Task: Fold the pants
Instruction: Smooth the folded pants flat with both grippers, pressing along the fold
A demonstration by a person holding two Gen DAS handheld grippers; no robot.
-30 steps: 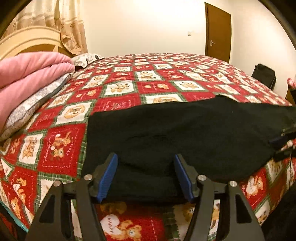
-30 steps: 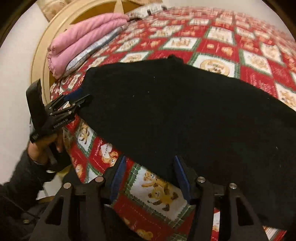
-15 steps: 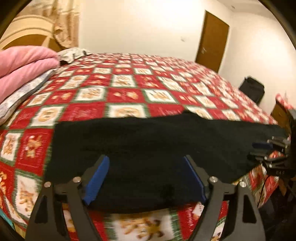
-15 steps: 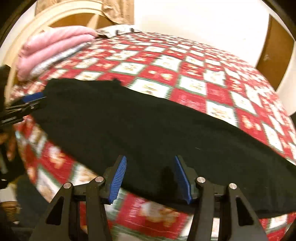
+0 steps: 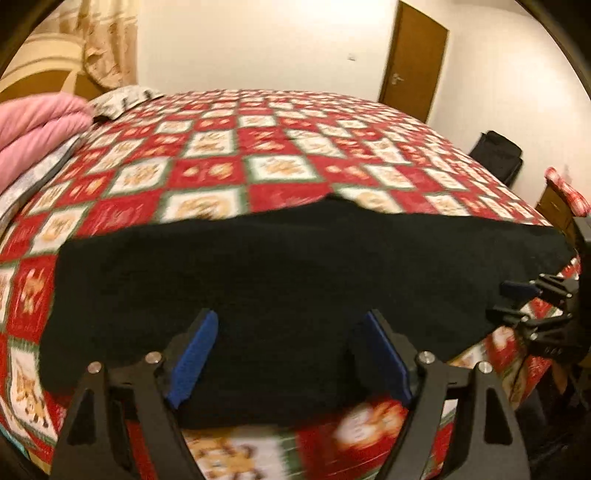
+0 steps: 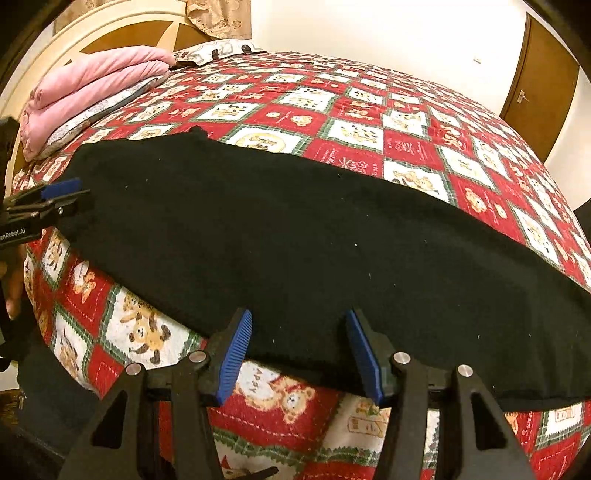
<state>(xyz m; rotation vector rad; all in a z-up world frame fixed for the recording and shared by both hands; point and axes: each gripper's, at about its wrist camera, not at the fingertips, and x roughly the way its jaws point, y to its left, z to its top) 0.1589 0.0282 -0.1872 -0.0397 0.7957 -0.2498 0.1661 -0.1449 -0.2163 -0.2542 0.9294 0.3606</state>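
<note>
Black pants [image 5: 295,266] lie flat and lengthwise along the near side of the bed, also filling the middle of the right wrist view [image 6: 295,229]. My left gripper [image 5: 290,332] hovers over their near edge, open wide, with cloth under the gap but not pinched. My right gripper [image 6: 297,325] is open too, its blue pads [image 6: 236,354] above the pants' near hem where it meets the quilt. Each gripper shows in the other's view: the right gripper [image 5: 511,302] by the pants' right end, the left gripper [image 6: 70,197] by their left end.
A red, white and green teddy-bear quilt [image 5: 277,166] covers the bed. Folded pink blankets [image 6: 92,88] and pillows lie at the headboard [image 6: 110,33] on the left. A brown door [image 5: 413,59] and a black bag [image 5: 496,155] stand past the far right side.
The left jaws have spread wider and that gripper slid rightward along the pants' near edge. The right gripper's view tipped up from the bed's side to look across the bed. The pants have not moved.
</note>
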